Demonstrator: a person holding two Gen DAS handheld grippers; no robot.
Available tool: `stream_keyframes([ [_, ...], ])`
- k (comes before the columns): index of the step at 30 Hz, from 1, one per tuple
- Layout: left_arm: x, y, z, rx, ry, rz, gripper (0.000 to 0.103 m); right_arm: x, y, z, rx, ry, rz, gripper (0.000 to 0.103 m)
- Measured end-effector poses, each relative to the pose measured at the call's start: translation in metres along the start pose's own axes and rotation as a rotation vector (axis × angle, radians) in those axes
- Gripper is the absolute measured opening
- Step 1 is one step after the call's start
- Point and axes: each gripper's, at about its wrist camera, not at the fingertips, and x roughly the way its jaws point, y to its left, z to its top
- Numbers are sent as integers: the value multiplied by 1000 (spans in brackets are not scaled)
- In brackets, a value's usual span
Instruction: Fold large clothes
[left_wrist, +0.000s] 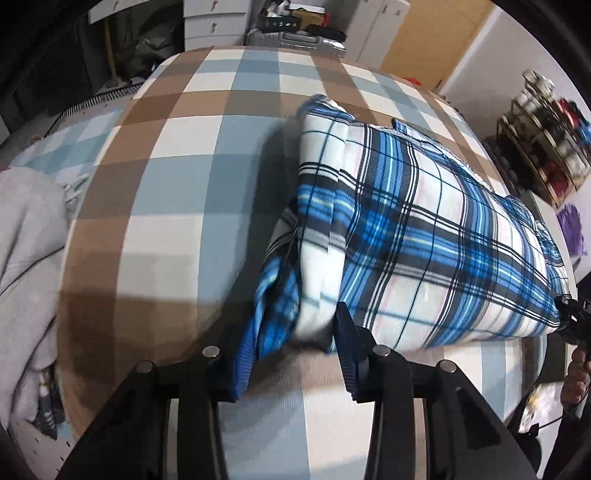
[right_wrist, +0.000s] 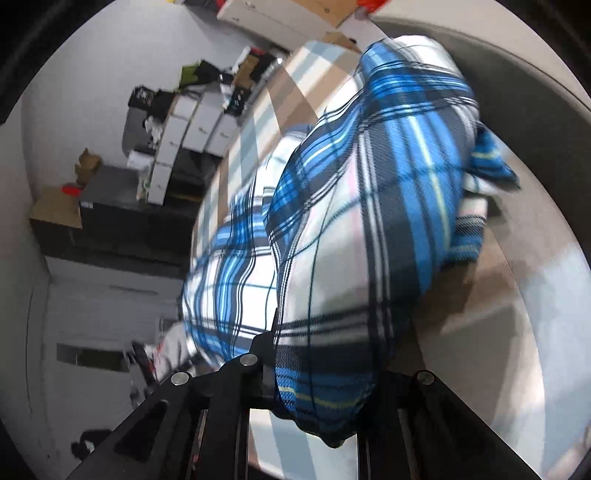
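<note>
The blue-and-white plaid garment (left_wrist: 417, 236) lies folded into a thick bundle on a checked bedspread (left_wrist: 177, 177) of brown, pale blue and white squares. Its long side runs away from the left gripper (left_wrist: 291, 332) toward the upper right of that view, with several layered edges stacked along its left side.

The left gripper points down at the near end of the bundle. Its two blue-padded fingers (left_wrist: 245, 354) stand partly apart with a corner of the plaid cloth bunched between them — the cloth fills the gap and both pads appear to press against it, so this tong has hold of the garment's near corner.

In the right wrist view, rolled well over to one side, the right gripper (right_wrist: 325, 373) has the same garment (right_wrist: 354, 206) draped thickly over its fingers. The cloth covers the tips, so they cannot be seen, yet a fold of plaid is wedged right between the black finger arms and hangs out below them; the jaws are nearly closed on it. The fabric bulges up and away from this tong, blurred.

To the far left of the left gripper a grey garment (left_wrist: 26, 251) lies heaped beside the bedspread. At the right edge of that view the other gripper (left_wrist: 570, 310) meets the bundle's far near corner, a hand (left_wrist: 576, 376) below it.
</note>
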Motion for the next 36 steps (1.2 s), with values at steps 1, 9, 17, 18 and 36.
stream_keyframes([
  [1, -6, -3, -6, 20, -5, -7, 34, -4, -4, -4, 1, 9, -6, 14],
  [9, -49, -26, -31, 104, -70, -88, 35, -34, 2, -18, -170, 34, -227, 16],
  [17, -22, -51, 12, 202, -97, -82, 71, -33, 17, -12, -231, -6, -282, 59],
  [18, -14, -48, 17, 186, -83, -83, 71, -41, 11, -20, -236, -17, -284, 69],
  [36, 44, -36, 49, 94, 107, -220, 71, -71, 24, -49, -268, -287, -623, 83],
])
